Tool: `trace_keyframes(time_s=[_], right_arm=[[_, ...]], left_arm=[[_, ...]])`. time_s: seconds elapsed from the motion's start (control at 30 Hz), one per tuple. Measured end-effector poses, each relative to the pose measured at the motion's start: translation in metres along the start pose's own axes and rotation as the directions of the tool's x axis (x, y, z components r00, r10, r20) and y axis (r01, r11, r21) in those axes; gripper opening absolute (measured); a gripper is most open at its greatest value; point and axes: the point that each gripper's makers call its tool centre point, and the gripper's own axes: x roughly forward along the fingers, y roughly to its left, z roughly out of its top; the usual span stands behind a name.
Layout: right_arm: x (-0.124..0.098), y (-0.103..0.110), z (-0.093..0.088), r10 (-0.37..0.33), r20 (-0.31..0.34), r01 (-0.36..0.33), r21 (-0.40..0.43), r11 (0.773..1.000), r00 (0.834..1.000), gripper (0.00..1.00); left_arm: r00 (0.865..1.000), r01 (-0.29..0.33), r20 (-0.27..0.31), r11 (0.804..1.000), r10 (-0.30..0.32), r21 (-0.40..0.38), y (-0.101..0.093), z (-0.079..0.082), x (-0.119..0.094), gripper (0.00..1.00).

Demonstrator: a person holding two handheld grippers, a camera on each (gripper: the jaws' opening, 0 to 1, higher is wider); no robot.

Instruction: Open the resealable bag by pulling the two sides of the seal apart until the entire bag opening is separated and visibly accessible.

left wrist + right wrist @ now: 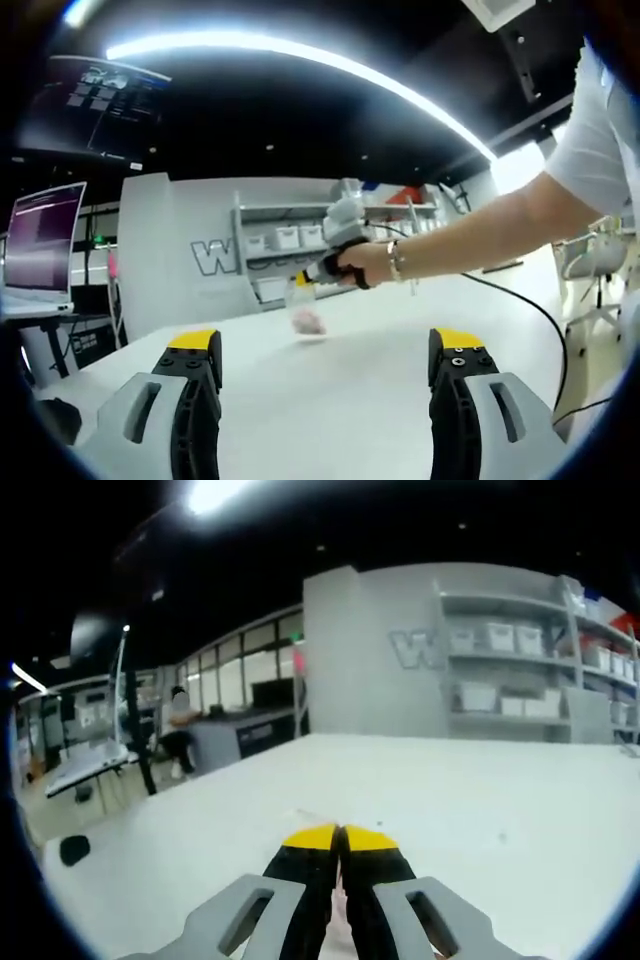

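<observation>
left gripper (pixel 325 350): jaws wide apart, empty, over desk (pixel 330 410) | right gripper (pixel 340 842): jaws closed on resealable bag (pixel 308 318), lifted near desk's far edge

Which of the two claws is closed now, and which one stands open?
The right claw is closed, its yellow tips pressed together, apparently pinching the bag above the white table. The left claw has its jaws wide apart, holding nothing.

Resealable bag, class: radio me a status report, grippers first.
Left gripper open, over the white table. Right gripper shut on the resealable bag, seal not yet parted. Nothing in the way.
</observation>
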Motion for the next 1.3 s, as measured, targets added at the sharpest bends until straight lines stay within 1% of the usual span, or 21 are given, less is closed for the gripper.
trace_keyframes(time_s=[0.2, 0.4, 0.6, 0.93, 1.13, 1.3], right_arm=[[0.008, -0.005, -0.002, -0.015, -0.011, 0.015, -0.005, 1.0, 1.0, 0.0], [0.019, -0.011, 0.002, -0.033, -0.012, 0.033, -0.013, 0.999, 0.999, 0.0], [0.027, -0.012, 0.001, -0.046, -0.02, 0.045, -0.032, 0.998, 0.999, 0.0], [0.043, -0.019, 0.001, -0.068, -0.026, 0.066, -0.059, 0.996, 0.997, 0.0], [0.052, -0.025, 0.002, -0.086, -0.014, 0.085, -0.079, 0.993, 0.996, 0.0], [0.055, -0.022, 0.001, -0.087, -0.013, 0.085, -0.092, 0.992, 0.996, 0.0]], left_arm=[[1.0, 0.0, -0.002, 1.0, 0.0, -0.004, 0.001, -0.002, 0.001, 0.83], [1.0, 0.002, -0.004, 1.0, -0.002, -0.008, 0.001, -0.004, 0.001, 0.83], [1.0, 0.011, -0.015, 1.0, -0.011, -0.011, -0.001, -0.008, 0.001, 0.82], [1.0, 0.01, -0.01, 1.0, -0.01, -0.015, 0.002, -0.006, 0.003, 0.82], [1.0, 0.017, -0.011, 1.0, -0.017, -0.018, 0.0, -0.006, 0.003, 0.82], [1.0, 0.017, -0.012, 1.0, -0.017, -0.019, 0.0, -0.006, 0.003, 0.82]])
